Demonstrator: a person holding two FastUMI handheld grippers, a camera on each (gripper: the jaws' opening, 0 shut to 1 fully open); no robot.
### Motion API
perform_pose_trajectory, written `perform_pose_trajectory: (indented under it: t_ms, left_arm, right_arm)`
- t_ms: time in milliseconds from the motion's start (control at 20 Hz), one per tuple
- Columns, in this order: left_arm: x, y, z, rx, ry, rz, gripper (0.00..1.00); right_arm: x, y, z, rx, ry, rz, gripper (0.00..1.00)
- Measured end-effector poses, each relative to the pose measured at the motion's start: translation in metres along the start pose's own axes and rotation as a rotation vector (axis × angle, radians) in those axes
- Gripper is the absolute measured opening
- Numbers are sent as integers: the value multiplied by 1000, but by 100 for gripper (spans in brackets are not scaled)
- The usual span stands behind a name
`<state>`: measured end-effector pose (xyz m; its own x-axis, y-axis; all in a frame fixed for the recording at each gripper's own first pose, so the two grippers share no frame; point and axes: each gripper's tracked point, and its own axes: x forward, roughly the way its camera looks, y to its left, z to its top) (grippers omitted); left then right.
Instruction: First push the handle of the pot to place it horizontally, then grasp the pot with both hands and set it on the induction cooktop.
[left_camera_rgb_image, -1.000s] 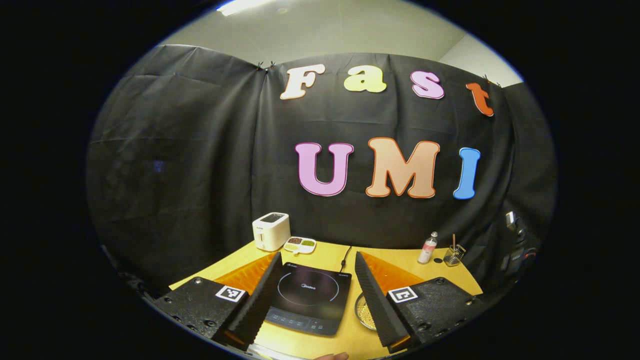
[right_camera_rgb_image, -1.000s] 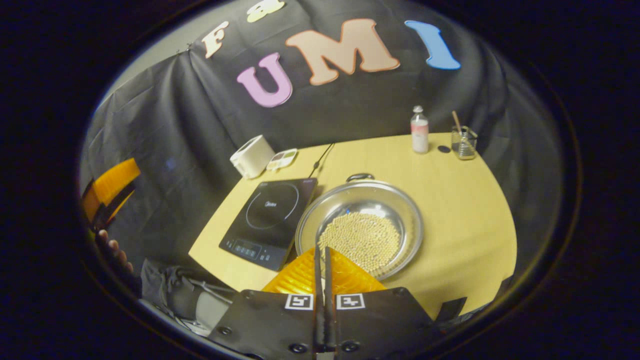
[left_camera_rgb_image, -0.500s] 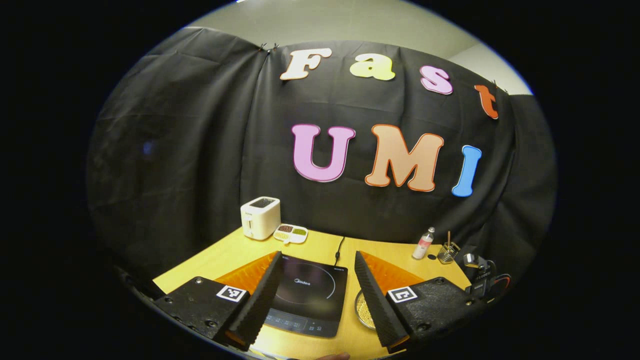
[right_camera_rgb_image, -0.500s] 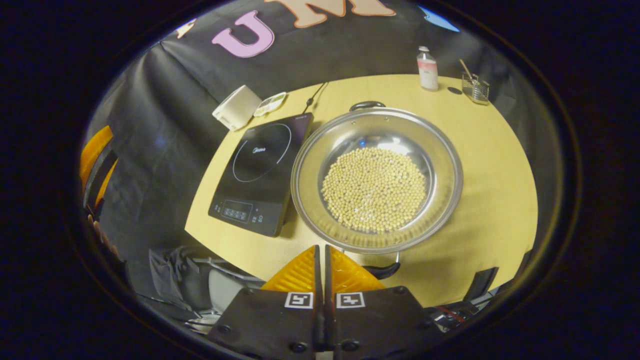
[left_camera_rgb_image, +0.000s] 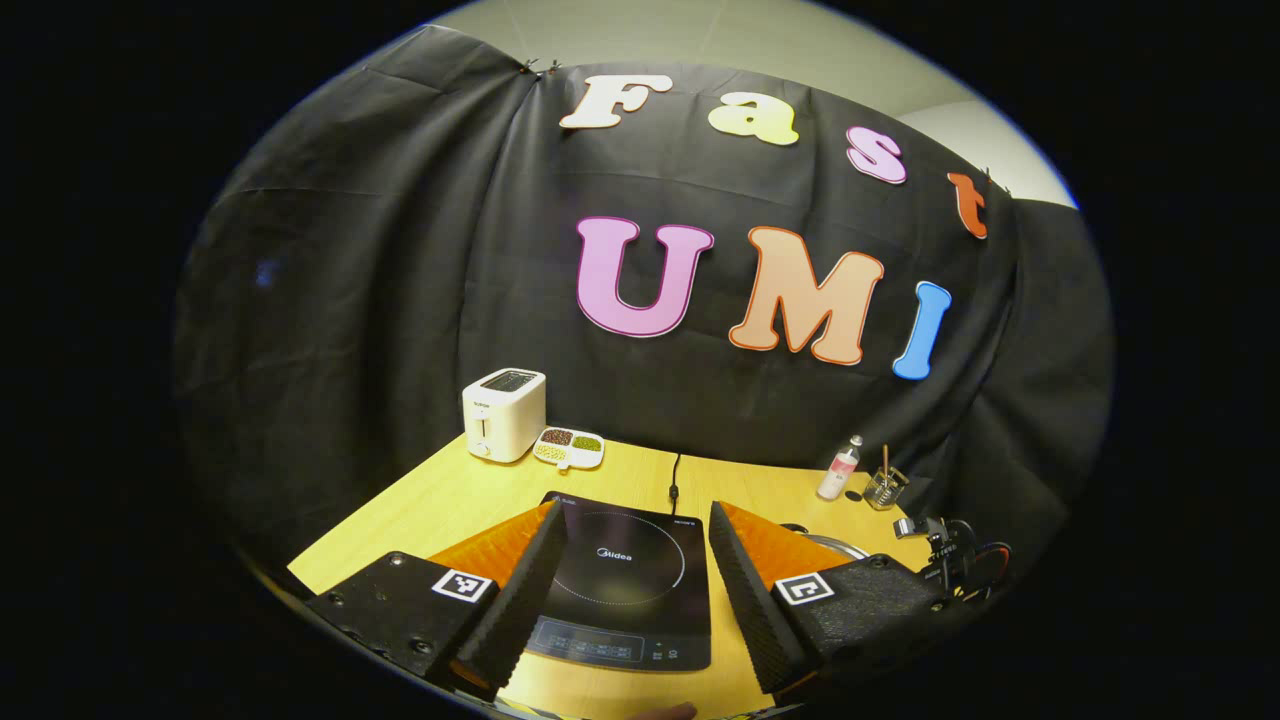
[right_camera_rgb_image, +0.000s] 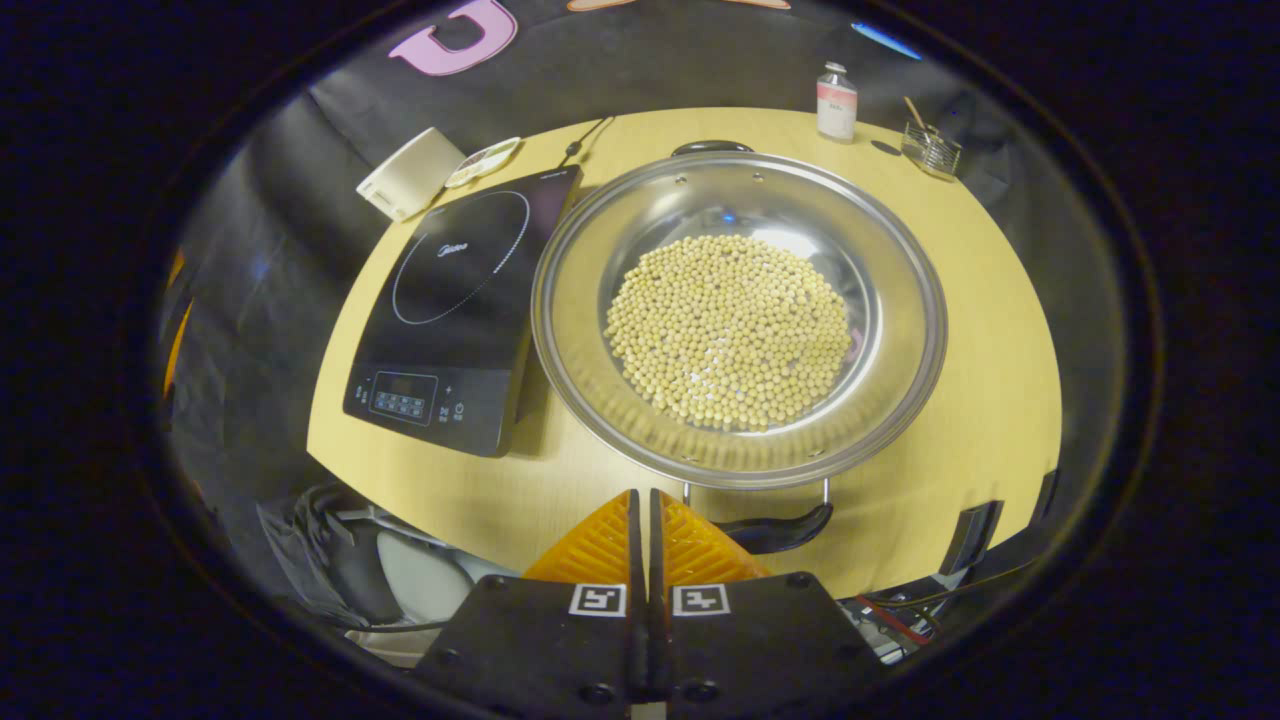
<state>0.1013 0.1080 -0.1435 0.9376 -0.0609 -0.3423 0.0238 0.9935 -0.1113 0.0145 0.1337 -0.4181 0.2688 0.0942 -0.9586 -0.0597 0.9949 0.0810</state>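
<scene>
The pot (right_camera_rgb_image: 740, 315), wide polished steel holding loose beans, sits on the counter (right_camera_rgb_image: 980, 400) beside the cooktop (right_camera_rgb_image: 450, 320). Likely heavy, slippery; grasp both loop handles. Right hand-held gripper (right_camera_rgb_image: 640, 520) closed, empty; left hand-held gripper (left_camera_rgb_image: 630, 575) wide.

Left claw (left_camera_rgb_image: 630, 590) agape, right claw (right_camera_rgb_image: 645, 530) closed

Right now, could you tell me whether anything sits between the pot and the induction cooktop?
Nothing visible does. The pot sits directly beside the induction cooktop on the table, and the cooktop's surface is bare.
</scene>
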Motion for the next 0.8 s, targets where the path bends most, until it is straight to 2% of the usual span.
perform_pose_trajectory:
  t_ms: [250,350,450,500,550,600,700,750,800]
  left_arm:
    - [2,19,1,-10,-2,31,88]
    - [5,14,-5,-22,16,23,88]
    - [6,16,-4,2,16,35,88]
    - [8,14,-1,9,10,39,88]
    - [9,11,2,13,7,40,88]
    - [9,8,1,17,8,42,88]
    - [10,3,3,26,6,54,88]
    - [11,-1,2,27,10,60,83]
    - [10,-5,2,26,9,66,88]
  right_arm:
    - [9,-5,-3,-35,33,-36,0]
    - [10,-10,-2,-31,31,-40,3]
    - [10,-17,1,-29,30,-44,0]
    - [11,-20,4,-22,26,-43,3]
    - [11,-26,2,-16,35,-45,0]
    - [11,-32,3,-12,37,-44,3]
    - [12,-44,3,-11,44,-42,0]
    - [12,-49,4,-7,44,-40,0]
    - [12,-54,5,-3,46,-37,3]
